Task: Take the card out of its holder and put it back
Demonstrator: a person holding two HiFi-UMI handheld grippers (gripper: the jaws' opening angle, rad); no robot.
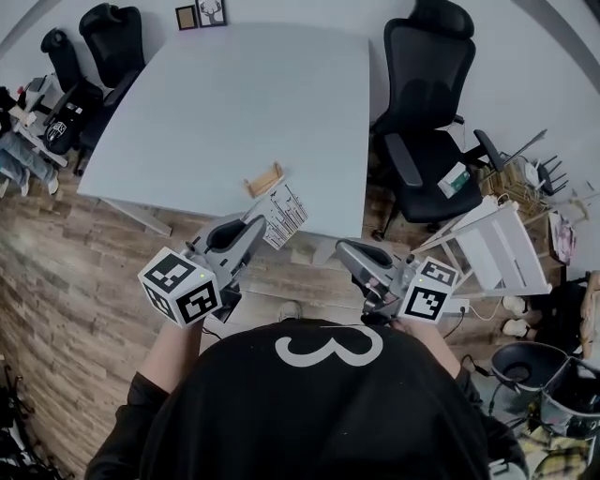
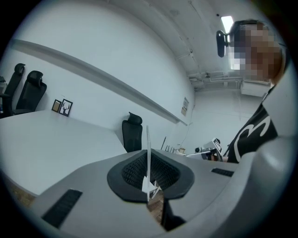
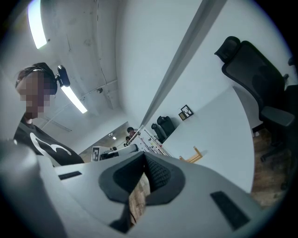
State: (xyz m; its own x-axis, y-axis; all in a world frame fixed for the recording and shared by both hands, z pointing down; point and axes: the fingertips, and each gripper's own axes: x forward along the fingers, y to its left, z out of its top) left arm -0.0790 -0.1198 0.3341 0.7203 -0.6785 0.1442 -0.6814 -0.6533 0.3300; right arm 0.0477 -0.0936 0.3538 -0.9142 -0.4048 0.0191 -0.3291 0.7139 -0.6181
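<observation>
My left gripper is shut on a white printed card and holds it in the air just off the table's near edge. In the left gripper view the card stands edge-on, pinched between the dark pads. The small wooden card holder sits empty on the pale table, a little beyond the card. My right gripper hangs to the right over the floor, shut with nothing in it. From the right gripper view I see the holder and the card to its left.
A black office chair stands at the table's right side, with two more chairs at the far left. Two small picture frames lean at the table's far edge. A white rack and clutter fill the right floor.
</observation>
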